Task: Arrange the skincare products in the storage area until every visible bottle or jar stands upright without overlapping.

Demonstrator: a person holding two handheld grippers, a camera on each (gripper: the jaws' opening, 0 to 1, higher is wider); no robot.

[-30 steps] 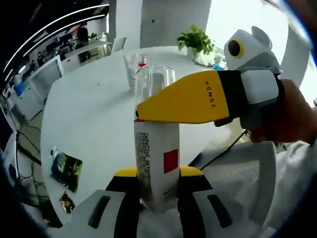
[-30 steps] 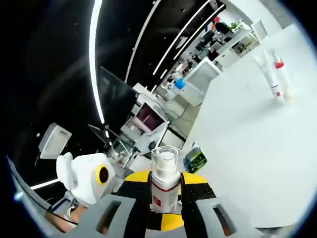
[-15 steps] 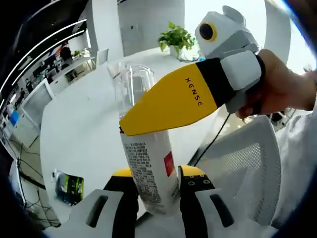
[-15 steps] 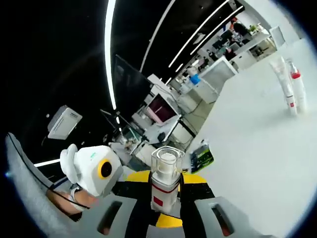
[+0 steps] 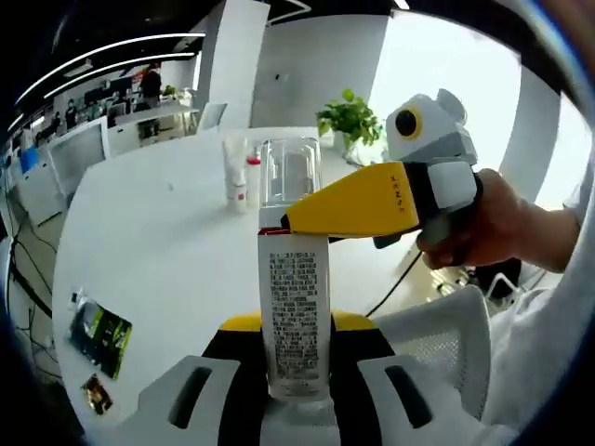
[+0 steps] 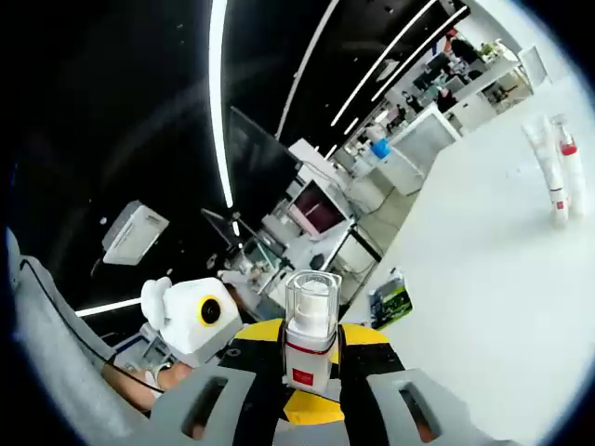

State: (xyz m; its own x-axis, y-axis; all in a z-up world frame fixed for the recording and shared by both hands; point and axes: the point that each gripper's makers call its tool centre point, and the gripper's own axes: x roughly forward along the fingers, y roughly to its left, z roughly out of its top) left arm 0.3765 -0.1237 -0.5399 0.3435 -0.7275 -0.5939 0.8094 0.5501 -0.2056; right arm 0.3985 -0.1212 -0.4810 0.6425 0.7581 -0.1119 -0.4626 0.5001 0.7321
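Two tongs pinch one white bottle (image 5: 296, 321): my left gripper (image 5: 296, 358) clamps its lower body, my right gripper (image 6: 311, 358) grips just under its clear cap (image 5: 290, 172), held up above the near rim of the round white table (image 5: 167, 232). Wide bare tabletop lies beyond; two tubes (image 5: 240, 169) stand upright together far across, a plant (image 5: 351, 116) by the far edge, packets (image 5: 98, 330) near the left rim.
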